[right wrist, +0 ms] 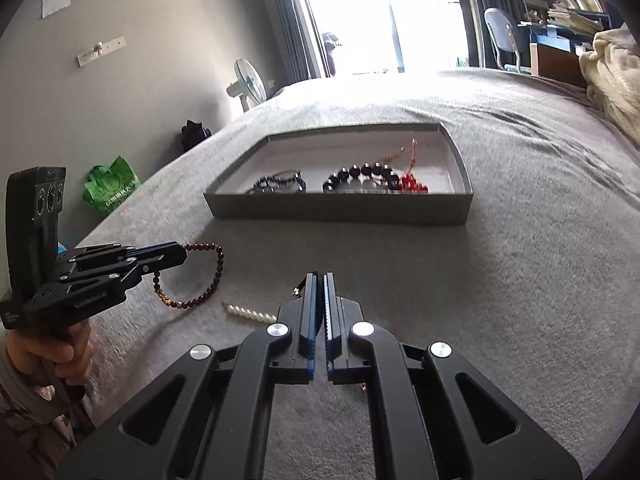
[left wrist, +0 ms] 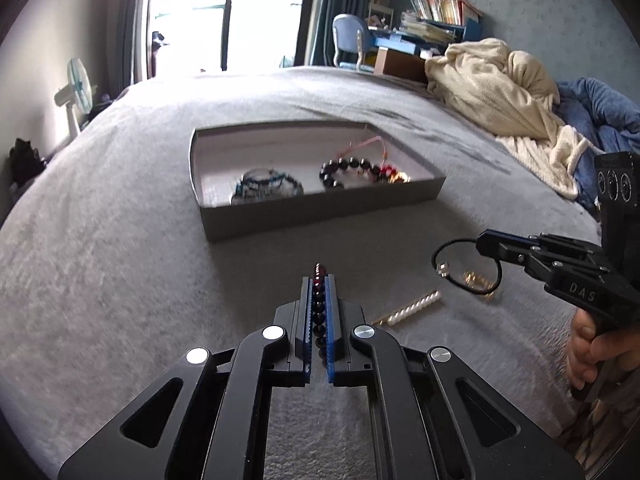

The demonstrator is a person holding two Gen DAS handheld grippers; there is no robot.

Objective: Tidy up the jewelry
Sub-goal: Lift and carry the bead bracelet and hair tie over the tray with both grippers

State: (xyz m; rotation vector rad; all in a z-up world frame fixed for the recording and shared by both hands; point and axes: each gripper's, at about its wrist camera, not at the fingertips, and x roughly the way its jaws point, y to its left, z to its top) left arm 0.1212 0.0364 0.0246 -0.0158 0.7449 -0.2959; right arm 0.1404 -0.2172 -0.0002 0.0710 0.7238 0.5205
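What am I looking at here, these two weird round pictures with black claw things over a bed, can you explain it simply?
These are no robot arms: a person holds a hand-held gripper in each hand, each with a wide-angle camera looking along its jaws. One picture is from the left gripper, the other from the right gripper, so each also sees the other from the side.

The surface is a bed with a grey blanket. On it sits a shallow grey box already holding a blue bracelet and a black bead bracelet.

The left jaws are shut on a dark red bead bracelet. The right jaws are shut on a thin black cord loop with a small charm. A pearl strand and a small gold piece lie loose on the blanket.
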